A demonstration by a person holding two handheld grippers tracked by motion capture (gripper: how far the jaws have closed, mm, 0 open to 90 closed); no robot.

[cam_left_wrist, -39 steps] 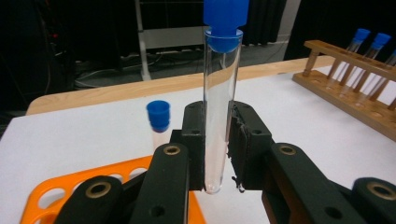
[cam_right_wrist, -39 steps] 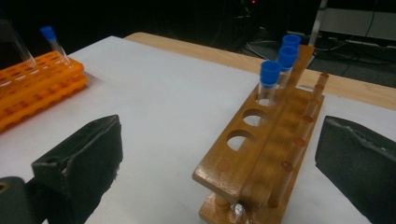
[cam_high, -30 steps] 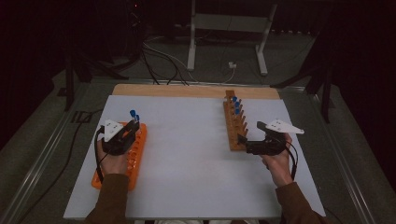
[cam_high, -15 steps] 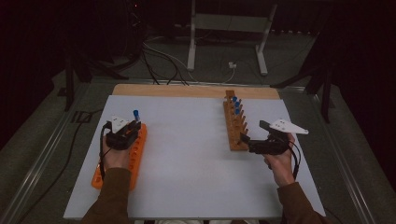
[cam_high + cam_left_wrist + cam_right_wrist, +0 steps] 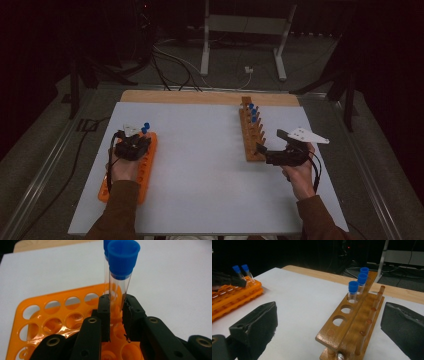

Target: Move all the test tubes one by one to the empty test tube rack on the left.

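Note:
An orange tube rack lies at the table's left, under my left hand. My left gripper is shut on a clear tube with a blue cap, held upright over the rack's far end. Its lower end is hidden behind the jaws. A second blue-capped tube stands just behind it. My right gripper stands open with nothing between its pads, at the near end of a wooden rack. That rack holds three blue-capped tubes.
The white tabletop lies bare between the two racks. A wooden strip runs along its far edge. Cables and a metal stand are on the dark floor beyond. Several holes in the wooden rack's near half are free.
The left gripper with its tube has edged slightly to the right over the orange rack. The right gripper has stayed in place by the wooden rack.

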